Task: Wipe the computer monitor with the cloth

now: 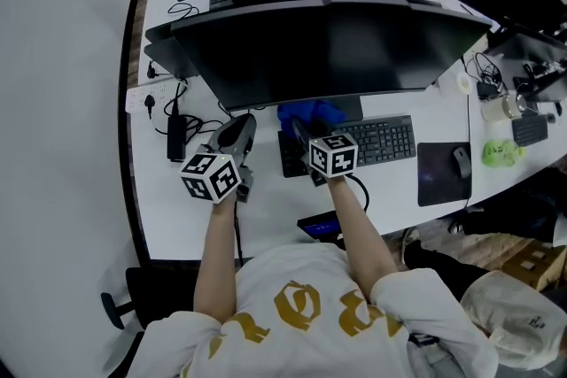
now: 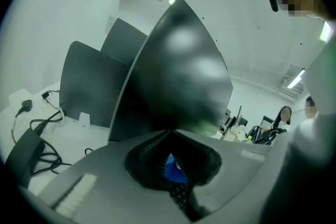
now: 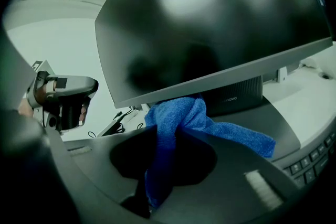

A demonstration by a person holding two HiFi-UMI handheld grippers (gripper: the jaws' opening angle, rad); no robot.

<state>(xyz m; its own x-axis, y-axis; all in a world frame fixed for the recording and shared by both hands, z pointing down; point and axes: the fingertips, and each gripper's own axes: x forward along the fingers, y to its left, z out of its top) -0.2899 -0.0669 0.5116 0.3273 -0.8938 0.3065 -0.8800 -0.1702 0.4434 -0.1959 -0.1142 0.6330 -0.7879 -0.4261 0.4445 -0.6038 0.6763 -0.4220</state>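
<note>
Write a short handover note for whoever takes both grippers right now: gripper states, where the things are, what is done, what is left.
Left gripper: jaws together, nothing in them, held low in front of the monitor, left of the right gripper.
Right gripper: jaws shut on the blue cloth, which is bunched just under the monitor's lower edge, above the keyboard.
Done: cloth is in the jaws and at the monitor.
Left: wipe the screen; I cannot see any wiped area.
</note>
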